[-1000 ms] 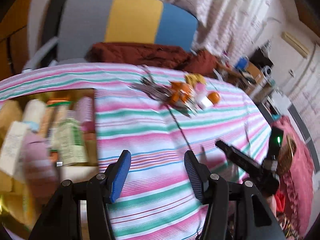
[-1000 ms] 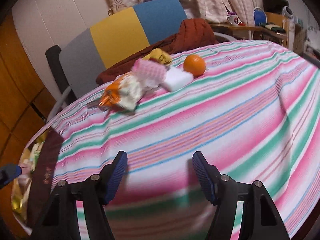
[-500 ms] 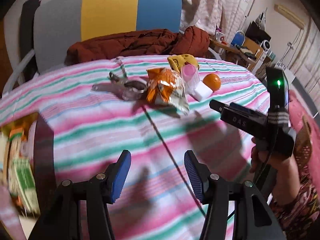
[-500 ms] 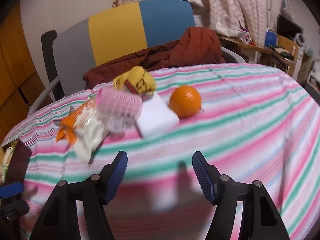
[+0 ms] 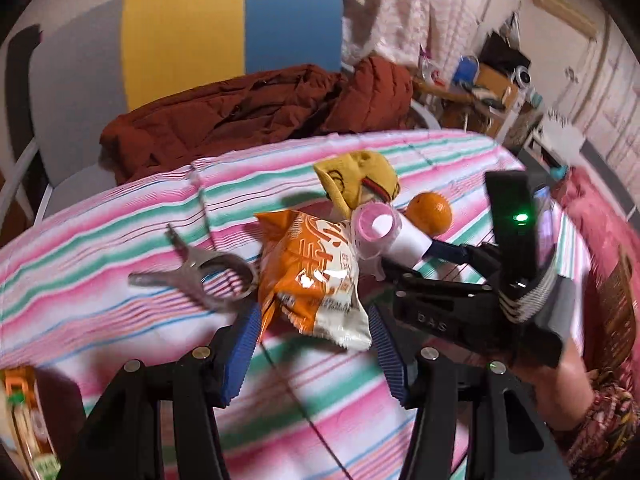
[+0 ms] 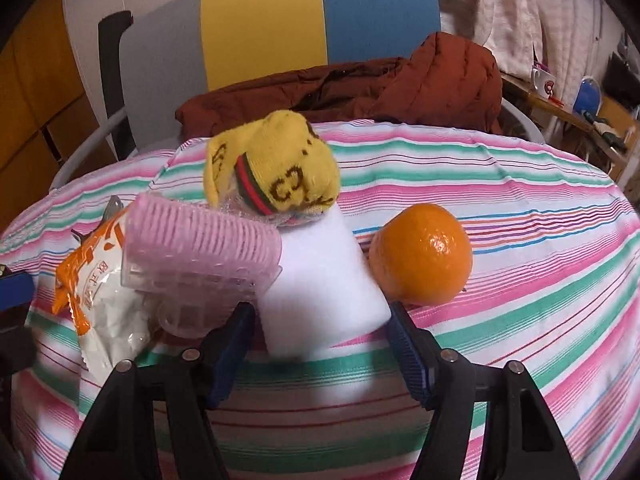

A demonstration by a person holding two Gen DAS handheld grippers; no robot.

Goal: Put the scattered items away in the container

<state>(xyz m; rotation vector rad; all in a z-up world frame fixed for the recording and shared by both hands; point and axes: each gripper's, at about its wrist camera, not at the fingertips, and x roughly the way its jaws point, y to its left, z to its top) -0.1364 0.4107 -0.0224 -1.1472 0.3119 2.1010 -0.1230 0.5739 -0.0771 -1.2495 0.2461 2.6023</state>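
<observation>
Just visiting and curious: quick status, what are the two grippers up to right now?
Left gripper open around snack bag. Right gripper closing around white block, not yet gripping. Pink roller and orange crowd it.

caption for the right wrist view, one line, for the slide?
Right gripper closing around a white foam block on the striped cloth, beside an orange, pink roller and yellow sock.

Orange point(image 6: 420, 256) and pink roller point(image 6: 200, 256) crowd the white block point(image 6: 320, 292); striped cloth point(image 6: 540, 320) rightward lies free
</observation>
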